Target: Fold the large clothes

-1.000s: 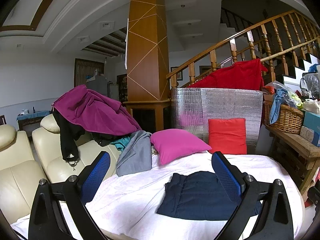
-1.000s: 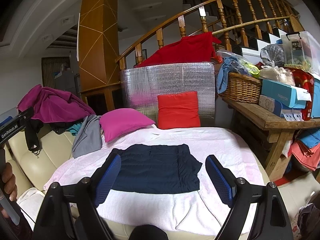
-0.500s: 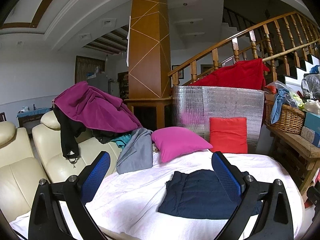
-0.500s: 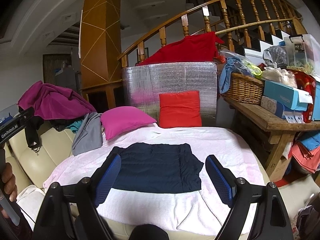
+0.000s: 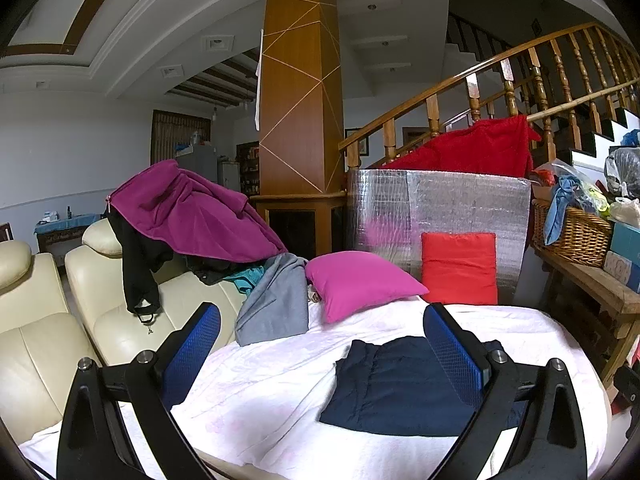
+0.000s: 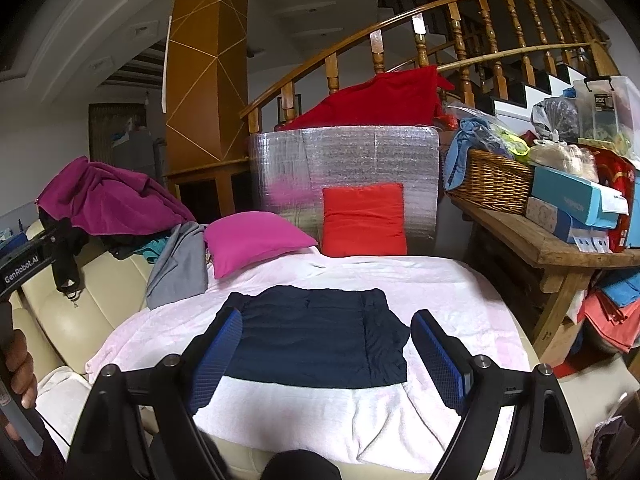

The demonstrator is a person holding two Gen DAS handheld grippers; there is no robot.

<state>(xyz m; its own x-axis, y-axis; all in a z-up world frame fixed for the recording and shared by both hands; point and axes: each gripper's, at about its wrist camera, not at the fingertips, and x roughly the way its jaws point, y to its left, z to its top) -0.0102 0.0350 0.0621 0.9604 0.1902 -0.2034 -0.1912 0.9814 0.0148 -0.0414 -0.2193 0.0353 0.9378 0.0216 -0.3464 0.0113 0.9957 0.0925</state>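
A dark navy garment point(image 6: 316, 336) lies folded flat in a rectangle on the pale pink blanket point(image 6: 440, 280) over the table; it also shows in the left wrist view point(image 5: 392, 384). My right gripper point(image 6: 326, 354) is open and empty, held above the near edge of the garment. My left gripper point(image 5: 320, 344) is open and empty, held above the blanket point(image 5: 260, 392) to the left of the garment. A pile of unfolded clothes, with a magenta jacket point(image 5: 192, 212) on top and a grey garment point(image 5: 276, 300) hanging down, sits on the cream sofa point(image 5: 48, 336).
A magenta pillow point(image 6: 256, 236) and a red pillow point(image 6: 364, 220) lean at the blanket's far edge against a silver foil panel point(image 6: 344, 160). A wooden bench point(image 6: 540, 248) with a wicker basket point(image 6: 488, 180) and boxes stands at the right. A wooden pillar and staircase stand behind.
Both grippers have drifted slightly, so the views shift a little. The navy garment has not moved and both grippers stay open.
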